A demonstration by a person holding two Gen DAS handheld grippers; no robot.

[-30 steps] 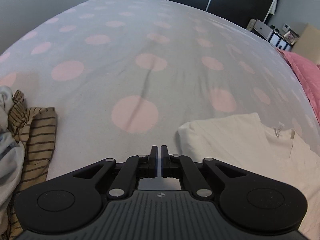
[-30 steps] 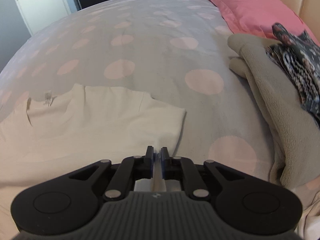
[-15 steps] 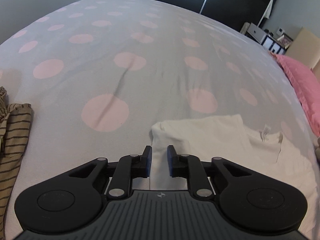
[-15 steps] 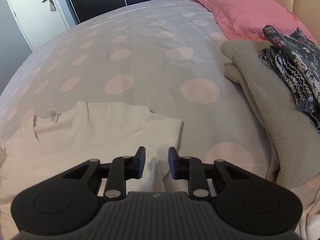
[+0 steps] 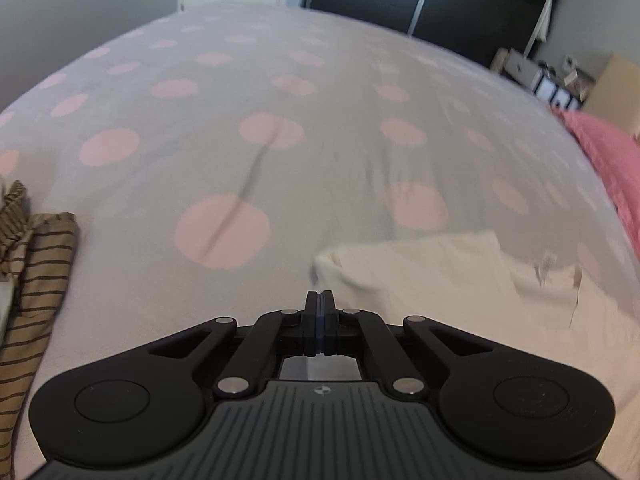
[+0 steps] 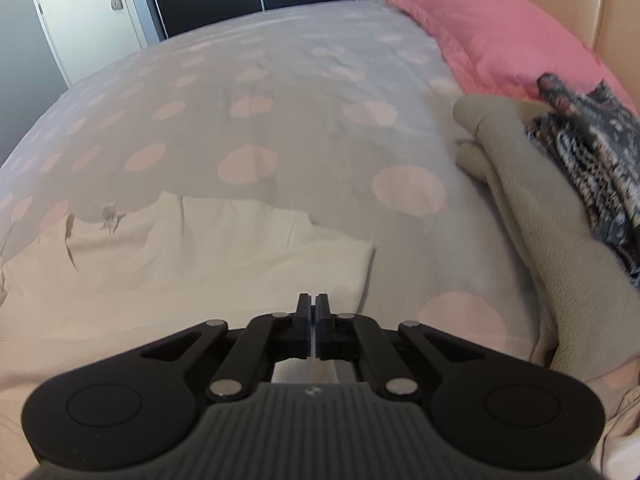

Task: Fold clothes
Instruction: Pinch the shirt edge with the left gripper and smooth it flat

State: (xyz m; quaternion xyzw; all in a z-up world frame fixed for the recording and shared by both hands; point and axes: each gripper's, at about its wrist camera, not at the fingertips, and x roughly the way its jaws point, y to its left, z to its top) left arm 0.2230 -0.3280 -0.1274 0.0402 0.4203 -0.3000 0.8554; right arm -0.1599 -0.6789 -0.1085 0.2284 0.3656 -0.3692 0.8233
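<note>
A cream T-shirt lies flat on the dotted grey bed cover, collar and label away from me. My left gripper hangs at the near edge of the shirt's left sleeve, its jaws pressed together with no cloth visible between the pads. In the right wrist view the same shirt spreads to the left. My right gripper sits over its right sleeve near the corner, jaws together with only a hairline slit and nothing visibly pinched.
A brown striped garment is bunched at the left edge. A folded grey fleece with a dark patterned garment on it lies at the right. A pink pillow is behind them. Doors and dark wardrobes stand beyond the bed.
Both pairs of jaws stood nearly shut a second ago, spread apart over the sleeves half a second ago, and have now come together again. Neither hand has shifted much.
</note>
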